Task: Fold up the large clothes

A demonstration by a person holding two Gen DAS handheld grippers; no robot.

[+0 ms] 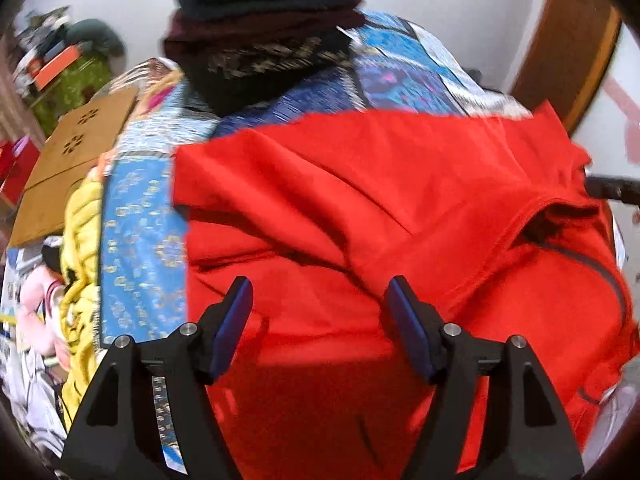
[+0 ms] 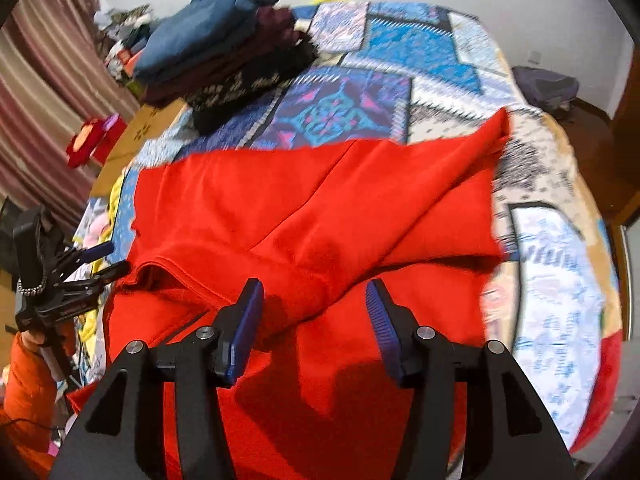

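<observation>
Beneath both of our grippers lies one red garment, spread over the patterned blue quilt that covers the bed. Our left gripper hangs over the cloth with its blue-padded jaws parted and nothing between them; our right gripper is likewise spread wide and holds nothing. From the right wrist view we see the left gripper off to our left, at the garment's near-left edge, its two fingers apart.

Ahead of the right gripper the garment's far hem runs straight across the quilt, and a corner rises to a point at the far right. A folded flap crosses the cloth diagonally just ahead of the right fingers. A collar opening with a dark zipper sits to the right of the left gripper. Bare quilt lies beyond the hem and to the right of the garment.

Farther ahead and to the left stands one stack of folded clothes: we count a blue piece on top, a maroon one below, then dark patterned layers. Left of the bed we see a cardboard box, a striped curtain and clutter; the wall behind is white.
</observation>
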